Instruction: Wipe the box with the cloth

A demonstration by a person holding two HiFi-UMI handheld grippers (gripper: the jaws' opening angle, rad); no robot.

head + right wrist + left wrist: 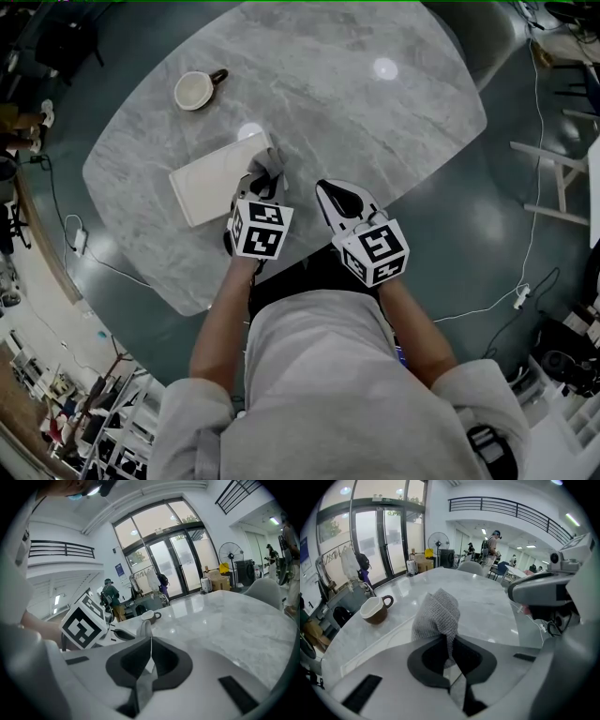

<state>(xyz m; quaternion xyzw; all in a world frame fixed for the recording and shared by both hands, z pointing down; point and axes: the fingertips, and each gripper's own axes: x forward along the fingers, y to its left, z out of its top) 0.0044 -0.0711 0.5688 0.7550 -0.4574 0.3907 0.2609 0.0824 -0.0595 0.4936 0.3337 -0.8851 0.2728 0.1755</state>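
Box (pixel 208 184) lies flat on table (pixel 375 122), just ahead and left of left gripper (pixel 263 184). Cloth (pixel 438 615) is clenched in left gripper's jaws, bunched and sticking out past the tips, over box's nearest corner. Cannot tell if cloth touches box. Right gripper (pixel 150 645) sits beside the left, jaws pressed together, nothing between. Mug (pixel 195 90) stands well ahead of left gripper, beyond box.

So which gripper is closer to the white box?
Left. The left gripper, clamping the grey cloth, is at the white box's right corner. The right gripper, shut and empty, sits further right, apart from the box.
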